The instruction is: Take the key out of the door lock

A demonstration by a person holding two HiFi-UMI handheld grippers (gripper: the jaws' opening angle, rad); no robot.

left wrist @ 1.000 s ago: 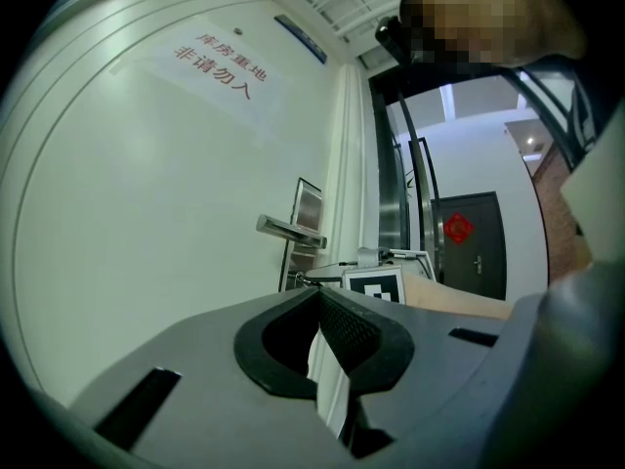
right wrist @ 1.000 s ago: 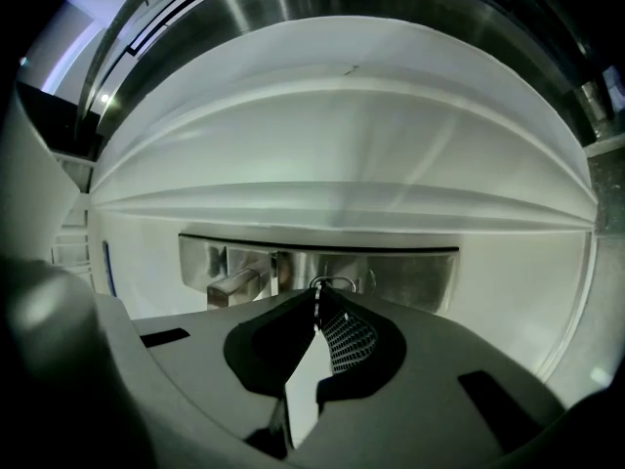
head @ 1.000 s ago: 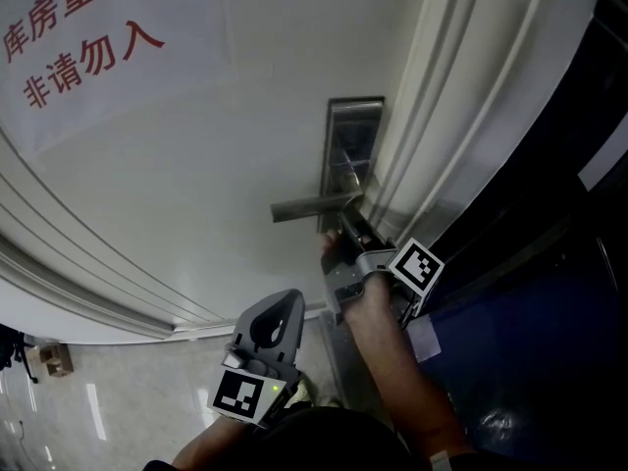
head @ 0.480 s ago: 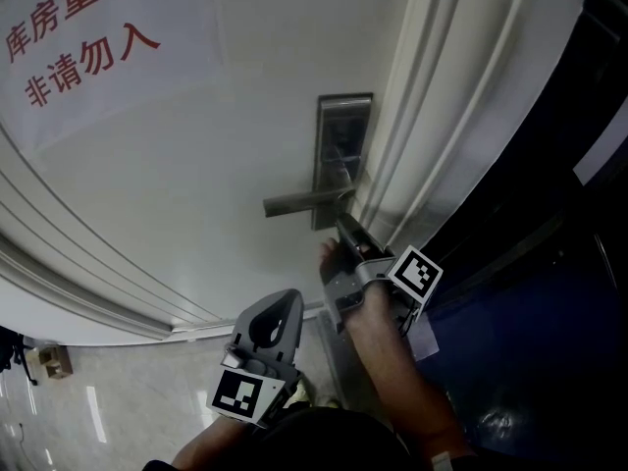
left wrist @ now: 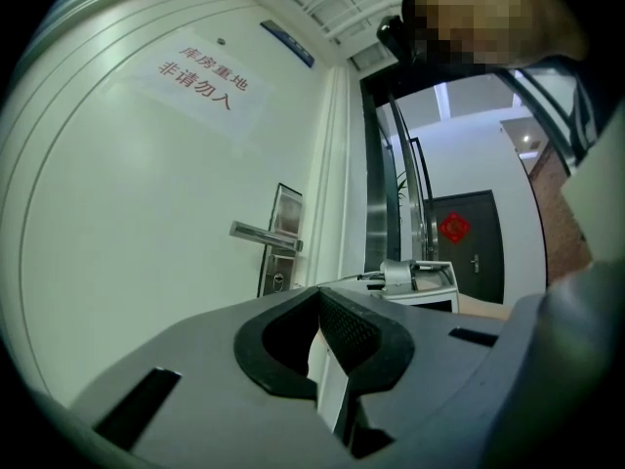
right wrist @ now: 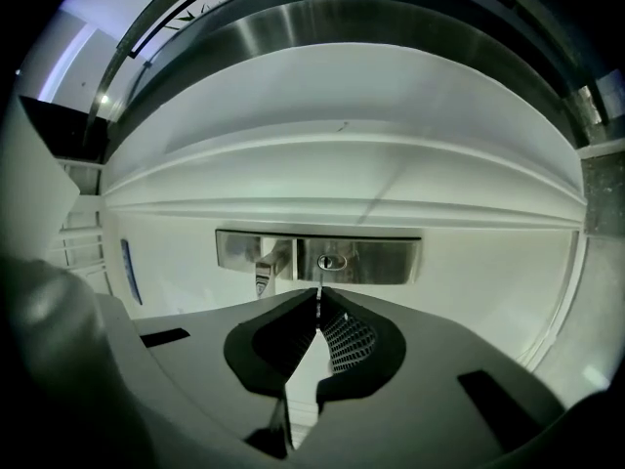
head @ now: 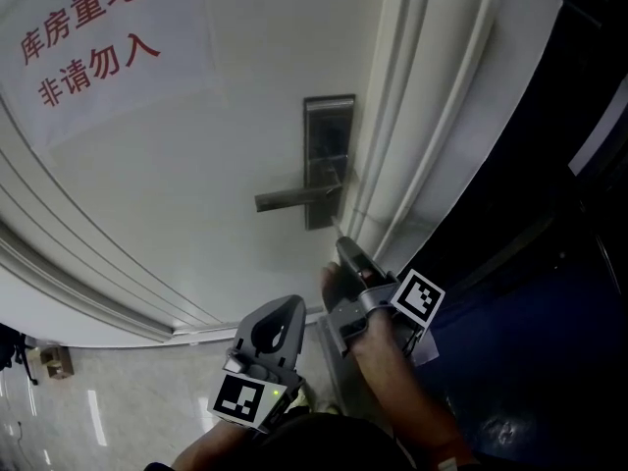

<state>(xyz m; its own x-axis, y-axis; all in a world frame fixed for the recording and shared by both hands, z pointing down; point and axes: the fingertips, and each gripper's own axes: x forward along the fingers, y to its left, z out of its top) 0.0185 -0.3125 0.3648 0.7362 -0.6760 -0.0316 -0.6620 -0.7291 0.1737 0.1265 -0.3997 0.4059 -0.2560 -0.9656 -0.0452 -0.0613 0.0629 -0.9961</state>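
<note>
A steel lock plate (head: 328, 155) with a lever handle (head: 294, 198) sits on the white door (head: 196, 184). My right gripper (head: 343, 245) hangs just below the plate, shut on a thin key (right wrist: 318, 283). The key's blade pokes out past the jaw tips and stops short of the keyhole (right wrist: 330, 261), which looks empty. In the right gripper view the plate (right wrist: 376, 260) and handle (right wrist: 264, 267) lie straight ahead. My left gripper (head: 280, 324) is held low near the person's body, shut with nothing in it, and its view shows the plate (left wrist: 285, 225) off to the left.
A paper notice with red characters (head: 88, 47) is stuck to the door above left. The white door frame (head: 432, 135) runs along the right of the plate, with a dark opening (head: 549, 263) beyond. Tiled floor (head: 88, 400) shows at the lower left.
My right gripper has drawn back and down from the lock plate, and the key has come away from the keyhole with it. The left gripper has stayed where it was.
</note>
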